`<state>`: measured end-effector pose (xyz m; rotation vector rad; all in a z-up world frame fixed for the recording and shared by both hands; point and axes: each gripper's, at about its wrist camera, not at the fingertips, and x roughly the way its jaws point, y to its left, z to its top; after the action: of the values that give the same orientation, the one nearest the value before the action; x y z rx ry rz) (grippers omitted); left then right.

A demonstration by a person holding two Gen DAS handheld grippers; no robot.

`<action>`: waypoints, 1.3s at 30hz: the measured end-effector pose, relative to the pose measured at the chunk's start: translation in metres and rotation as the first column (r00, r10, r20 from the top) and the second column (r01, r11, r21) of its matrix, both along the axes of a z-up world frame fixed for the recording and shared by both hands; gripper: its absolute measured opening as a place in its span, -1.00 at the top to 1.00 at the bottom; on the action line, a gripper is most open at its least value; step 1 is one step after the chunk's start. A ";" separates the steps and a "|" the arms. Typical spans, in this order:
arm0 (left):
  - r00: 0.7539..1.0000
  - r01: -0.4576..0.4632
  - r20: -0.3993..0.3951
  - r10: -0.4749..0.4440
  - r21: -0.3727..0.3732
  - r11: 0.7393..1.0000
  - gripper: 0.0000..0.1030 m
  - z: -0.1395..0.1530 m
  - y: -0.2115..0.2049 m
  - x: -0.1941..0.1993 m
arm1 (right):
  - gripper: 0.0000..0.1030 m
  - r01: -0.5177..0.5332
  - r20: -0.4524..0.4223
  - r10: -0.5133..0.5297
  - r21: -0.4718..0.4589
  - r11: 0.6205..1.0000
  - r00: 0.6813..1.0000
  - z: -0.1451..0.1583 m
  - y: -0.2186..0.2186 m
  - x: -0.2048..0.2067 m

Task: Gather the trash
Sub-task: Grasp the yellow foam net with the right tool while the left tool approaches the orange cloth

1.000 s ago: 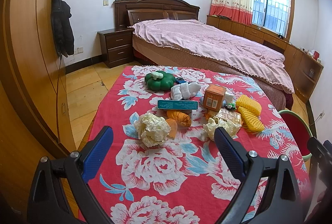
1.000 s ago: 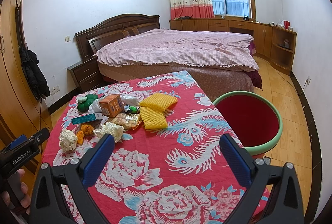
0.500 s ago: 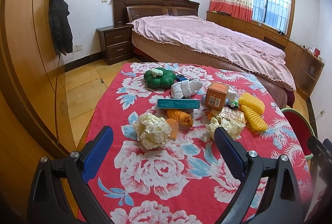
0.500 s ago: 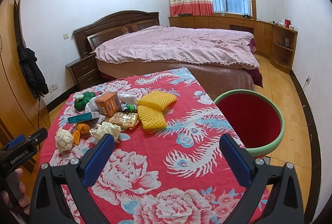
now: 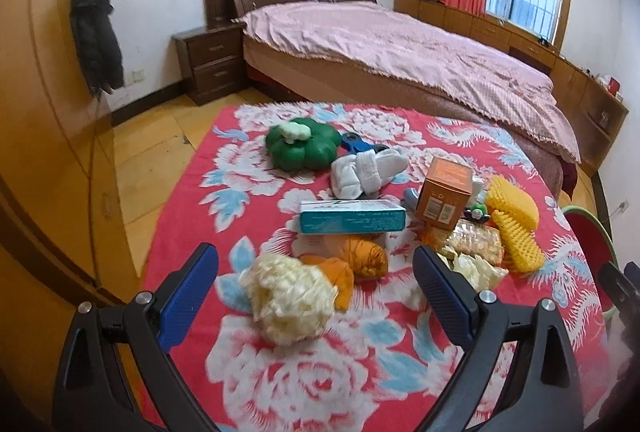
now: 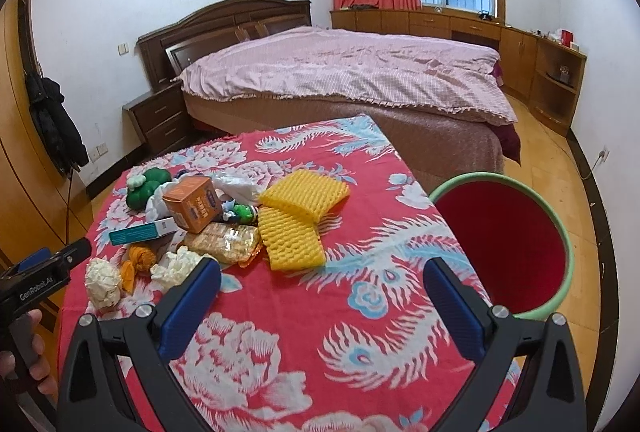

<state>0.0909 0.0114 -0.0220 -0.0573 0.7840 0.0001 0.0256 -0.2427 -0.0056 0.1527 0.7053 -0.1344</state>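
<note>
1. Looking down the left wrist view: left gripper [image 5: 316, 290] is spread wide, nothing between the pads, hovering over the near part of the table [image 5: 280, 384].
2. Nearest trash is the cream crumpled paper wad [image 5: 290, 298], sitting inside the jaw gap toward the left pad, roughly 11 o'clock from gripper centre. It's a round ball with no clear long axis, so any closing angle should work.
3. Orange wrapper [image 5: 352, 262] touches the wad at its 1 o'clock; second paper wad [image 5: 474, 270] lies just beyond the right pad at 2 o'clock.
4. Count in this view: 2 paper wads, 1 orange wrapper, 1 teal box [image 5: 352, 218], 1 orange carton [image 5: 442, 197], 2 yellow foam nets [image 5: 516, 216], 1 clear snack packet [image 5: 476, 240], 1 green pumpkin toy [image 5: 304, 147].
5. Right wrist view: right gripper [image 6: 322, 306] also spread and holding nothing, over bare cloth. Trash cluster is at its 10–11 o'clock; red bin [image 6: 504, 236] with green rim stands off the table edge at 2 o'clock.
6. Judgement: left gripper is clearly nearer the first wad; right is nearer the bin and the foam nets.
</note>
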 end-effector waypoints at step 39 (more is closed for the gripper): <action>0.989 0.091 -0.107 -0.099 -0.078 0.993 -0.32 -0.055 -0.022 0.093 | 0.25 -0.097 -0.203 0.121 0.125 0.987 0.972 -0.072 -0.013 0.146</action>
<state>0.1836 -0.0107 -0.0771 -0.0899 0.8968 -0.1165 0.1713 -0.2555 -0.0778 0.2111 0.9316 -0.0037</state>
